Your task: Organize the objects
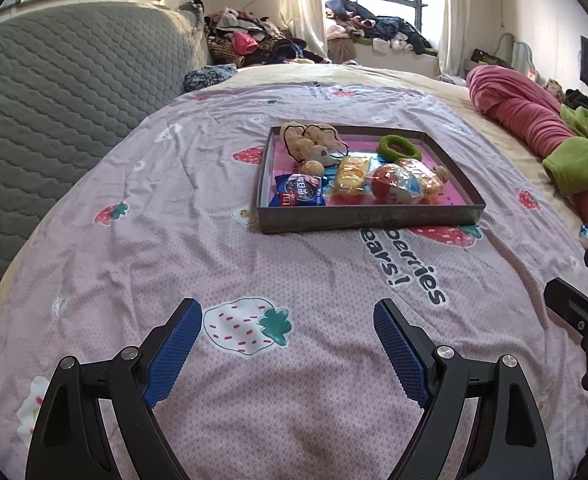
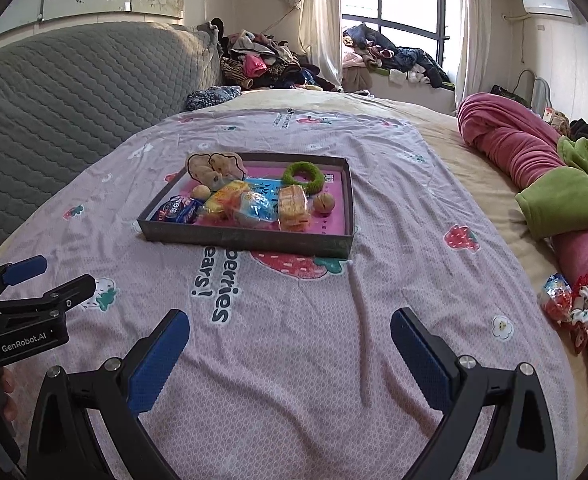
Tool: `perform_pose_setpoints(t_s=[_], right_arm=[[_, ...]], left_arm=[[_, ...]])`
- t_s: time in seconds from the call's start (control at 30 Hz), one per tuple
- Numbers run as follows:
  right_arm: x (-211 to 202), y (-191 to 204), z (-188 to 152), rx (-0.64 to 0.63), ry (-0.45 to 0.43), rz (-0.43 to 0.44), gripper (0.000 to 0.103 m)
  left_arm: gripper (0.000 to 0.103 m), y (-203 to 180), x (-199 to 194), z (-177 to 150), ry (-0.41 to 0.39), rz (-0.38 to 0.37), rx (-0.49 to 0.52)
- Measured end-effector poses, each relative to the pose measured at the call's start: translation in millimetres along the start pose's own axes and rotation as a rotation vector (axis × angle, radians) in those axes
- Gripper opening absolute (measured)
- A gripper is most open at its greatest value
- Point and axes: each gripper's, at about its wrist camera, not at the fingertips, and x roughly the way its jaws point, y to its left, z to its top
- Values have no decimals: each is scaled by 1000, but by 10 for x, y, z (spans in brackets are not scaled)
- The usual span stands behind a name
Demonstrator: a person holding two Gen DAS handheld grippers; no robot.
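1. Bedroom setting: pink strawberry-print bedspread (image 1: 142, 264) fills both views; clothes are heaped by the window, upper centre.
2. Dark tray (image 2: 250, 240) sits mid-frame, holding snack packets, a green ring (image 2: 303, 176) and a plush toy (image 2: 214, 168).
3. Left gripper (image 1: 288, 322) and right gripper (image 2: 290, 330): jaws spread wide, nothing between them.
4. Stray wrapped snacks (image 2: 565, 300) lie at right edge, well apart from the tray.
5. Recommendation: approach one stray item squarely, and close only once the pads straddle it.

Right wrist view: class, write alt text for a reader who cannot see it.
A shallow grey tray of wrapped snacks, a green ring and a plush toy sits on a pink strawberry-print sheet. The right hand-held gripper is open and empty in the foreground.
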Motion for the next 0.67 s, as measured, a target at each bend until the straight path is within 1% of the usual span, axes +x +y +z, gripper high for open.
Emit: perform_pose_setpoints(t_s=[0.17,0.27,0.37,0.47,0.57,0.67], right_arm=[[60,25,-111,-7,25,-13,102],[96,18,-177,-7,38,-21,102],[132,2,-232,-4,53,-20,102],[155,-4,-281,-5,60,-27,102],[171,-26,-337,9,66,-26,102],[213,-55,-396,21,81,-26,102]], left_arm=[[89,17,90,-122,6,18,-12],[89,30,156,-199,12,78,-18],[89,57,203,-263,19,98,-21],[89,67,260,-323,32,89,-13],[89,58,302,-384,48,17,-10],[89,18,333,-435,59,3,8]])
